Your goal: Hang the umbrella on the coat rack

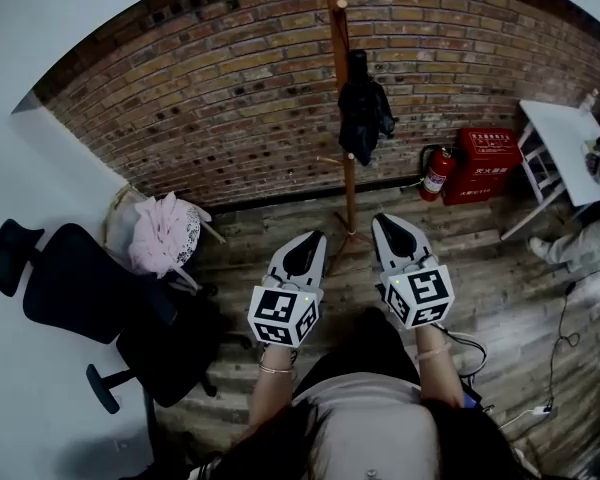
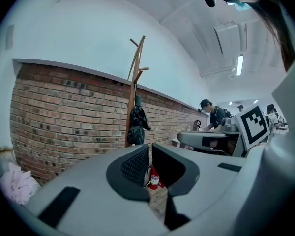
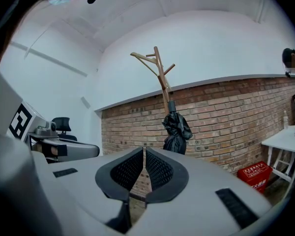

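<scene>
Left gripper [image 1: 317, 236] and right gripper [image 1: 382, 220], both clenched empty, face the umbrella [image 1: 361, 113] hanging vertically on the coat rack [image 1: 337, 28].

Soft, even indoor light, weak shadows. A long white ceiling tube lamp [image 2: 240, 64] glares, upper right, left gripper view. Strong fisheye bending, black corners. Close foreground blurred; red brick wall [image 1: 230, 98] sharp.

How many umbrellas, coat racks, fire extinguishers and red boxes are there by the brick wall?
umbrella: 1
coat rack: 1
fire extinguisher: 1
red box: 1
Total: 4
</scene>
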`<state>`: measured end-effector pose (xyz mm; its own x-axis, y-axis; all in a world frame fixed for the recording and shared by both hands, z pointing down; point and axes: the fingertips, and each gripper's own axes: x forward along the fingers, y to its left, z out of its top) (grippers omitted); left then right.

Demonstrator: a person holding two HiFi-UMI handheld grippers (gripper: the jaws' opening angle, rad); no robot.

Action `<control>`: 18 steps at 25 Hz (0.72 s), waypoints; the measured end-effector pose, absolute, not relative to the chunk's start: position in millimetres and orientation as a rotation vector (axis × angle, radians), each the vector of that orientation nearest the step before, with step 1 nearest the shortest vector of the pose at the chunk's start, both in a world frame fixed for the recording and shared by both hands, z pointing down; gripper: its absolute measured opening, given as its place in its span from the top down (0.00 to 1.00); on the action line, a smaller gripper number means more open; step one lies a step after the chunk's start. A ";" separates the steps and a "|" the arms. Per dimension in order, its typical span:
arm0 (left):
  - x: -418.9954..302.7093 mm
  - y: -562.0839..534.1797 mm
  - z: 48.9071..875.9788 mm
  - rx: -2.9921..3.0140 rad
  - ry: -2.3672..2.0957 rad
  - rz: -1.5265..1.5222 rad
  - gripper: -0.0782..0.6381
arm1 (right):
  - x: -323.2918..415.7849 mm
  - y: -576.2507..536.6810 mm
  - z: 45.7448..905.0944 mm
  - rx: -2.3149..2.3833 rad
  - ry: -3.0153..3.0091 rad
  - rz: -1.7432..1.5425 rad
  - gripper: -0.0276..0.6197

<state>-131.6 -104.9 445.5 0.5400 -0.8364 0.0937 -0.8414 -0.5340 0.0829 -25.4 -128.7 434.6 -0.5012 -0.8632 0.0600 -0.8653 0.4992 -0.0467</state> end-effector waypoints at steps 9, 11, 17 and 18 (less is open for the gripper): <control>-139.2 -78.8 445.4 2.623 -1.496 0.022 0.85 | -26.1 -102.8 436.5 1.579 -2.671 0.106 0.89; -140.7 -77.9 444.5 2.616 -1.510 0.020 0.86 | -26.2 -103.4 435.4 1.574 -2.674 0.108 0.89; -132.8 -85.5 438.1 2.582 -1.562 -0.001 0.87 | -18.7 -108.5 430.9 1.520 -2.704 0.107 0.89; -129.2 -87.5 436.2 2.577 -1.565 -0.010 0.87 | -15.6 -109.7 429.9 1.511 -2.706 0.107 0.89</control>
<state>-129.2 -87.5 436.2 0.4633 -0.8841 0.0601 -0.8833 -0.4554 0.1111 -15.6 -109.7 429.9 -0.5247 -0.8485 0.0686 -0.8513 0.5231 -0.0408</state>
